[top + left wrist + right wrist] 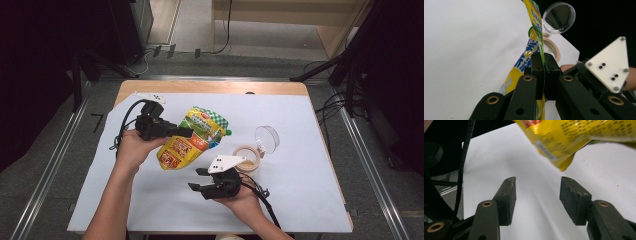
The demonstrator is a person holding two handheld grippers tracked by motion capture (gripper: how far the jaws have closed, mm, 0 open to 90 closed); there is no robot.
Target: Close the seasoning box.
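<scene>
The left hand-held gripper [187, 132] has its jaws pressed together on the yellow-and-green pouch [192, 140] — in the left gripper view the two black pads clamp the pouch's [535, 30] thin edge between them, with no gap showing. The pouch hangs from that grip, apparently lifted off the white sheet [300, 165] that covers the tabletop [210, 86], above its middle; its yellow lower corner [566, 165] dangles just beyond the right gripper's reach in the right gripper view.

The right hand-held gripper [197, 179] stands spread, nothing between its pads, and points toward the pouch's lower end from the near side.

So the pick-up looks done: the pouch is secured in one grip and raised. What seems left is the second hold — the open jaws probably have to close on the free bottom corner before the pouch can be turned, stretched or handed over. Where it should end up cannot be told from here.

A roll of tape [248, 157] and a clear round lid [266, 138] lie untouched on the sheet to the right of the pouch, near each other.
</scene>
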